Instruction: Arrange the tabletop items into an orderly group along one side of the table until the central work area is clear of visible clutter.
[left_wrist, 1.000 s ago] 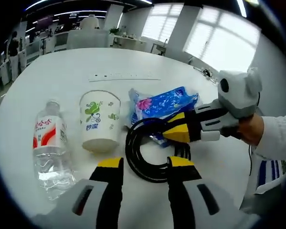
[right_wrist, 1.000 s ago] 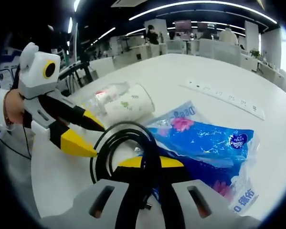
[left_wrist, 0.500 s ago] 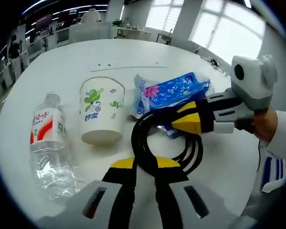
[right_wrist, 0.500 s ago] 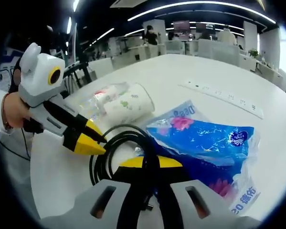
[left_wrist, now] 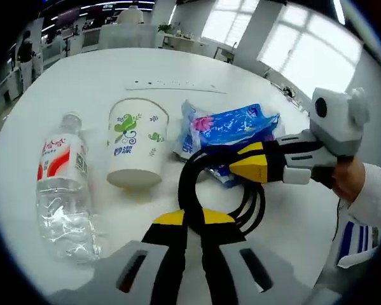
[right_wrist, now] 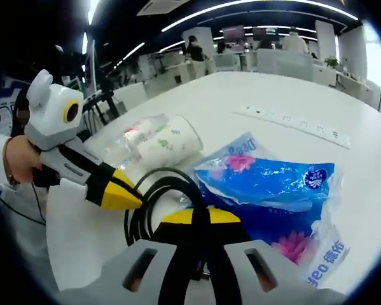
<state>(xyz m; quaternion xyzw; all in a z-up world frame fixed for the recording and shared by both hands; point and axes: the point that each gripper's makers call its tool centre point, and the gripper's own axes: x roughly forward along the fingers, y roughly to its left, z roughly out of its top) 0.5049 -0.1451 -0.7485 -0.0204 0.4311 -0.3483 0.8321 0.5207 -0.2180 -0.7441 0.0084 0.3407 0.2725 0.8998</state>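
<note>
Spreading across the white table (left_wrist: 63,82), a row is formed by the blue tissue pack (left_wrist: 231,127), the water bottle (left_wrist: 64,187) and the paper cup (left_wrist: 135,149), both on their sides. The black cable coil (left_wrist: 209,184) lies beside the pack, overlapping its near edge. It is pinched at opposite sides by the closed left gripper (left_wrist: 193,219) and right gripper (right_wrist: 200,217), with a power strip (right_wrist: 295,124) lying beyond.

On the table (left_wrist: 63,82) lay one water bottle (left_wrist: 64,184), one paper cup (left_wrist: 135,150), one blue tissue pack (left_wrist: 231,127), one black cable coil (left_wrist: 210,190) and one power strip (left_wrist: 174,86)
</note>
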